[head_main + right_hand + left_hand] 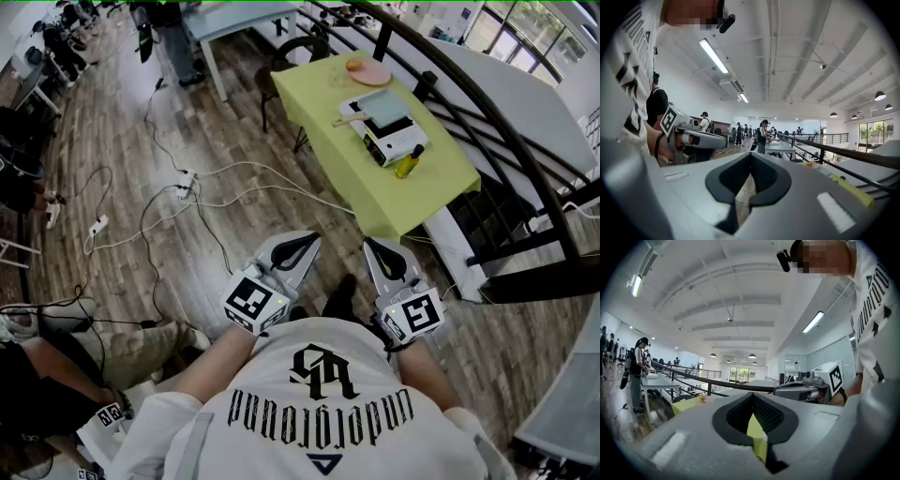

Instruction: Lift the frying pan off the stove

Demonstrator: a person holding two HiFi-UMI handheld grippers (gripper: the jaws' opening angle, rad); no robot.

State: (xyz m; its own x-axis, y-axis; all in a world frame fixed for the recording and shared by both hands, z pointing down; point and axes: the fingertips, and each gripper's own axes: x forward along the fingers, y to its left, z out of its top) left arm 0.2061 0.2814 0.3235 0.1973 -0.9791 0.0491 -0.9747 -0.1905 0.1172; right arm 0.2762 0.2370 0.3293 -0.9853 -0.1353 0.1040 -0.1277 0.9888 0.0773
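Note:
A pale green square frying pan [384, 107] with a wooden handle rests on a white portable stove [397, 139]. The stove stands on a table with a yellow-green cloth [412, 192], well ahead of me in the head view. Both grippers are held close to the person's chest, far short of the table. My left gripper [305, 242] is shut and holds nothing, and so is my right gripper [375, 246]. In the left gripper view the shut left gripper [752, 394] points toward the table's cloth [686, 404]. The right gripper view shows the right gripper [751, 154] shut.
A yellow bottle [409, 161] lies beside the stove, and a pink plate [367, 71] with an orange fruit sits at the table's far end. Cables and power strips [184, 184] cross the wooden floor. A black railing [487, 112] runs right of the table. A seated person [56, 366] is at lower left.

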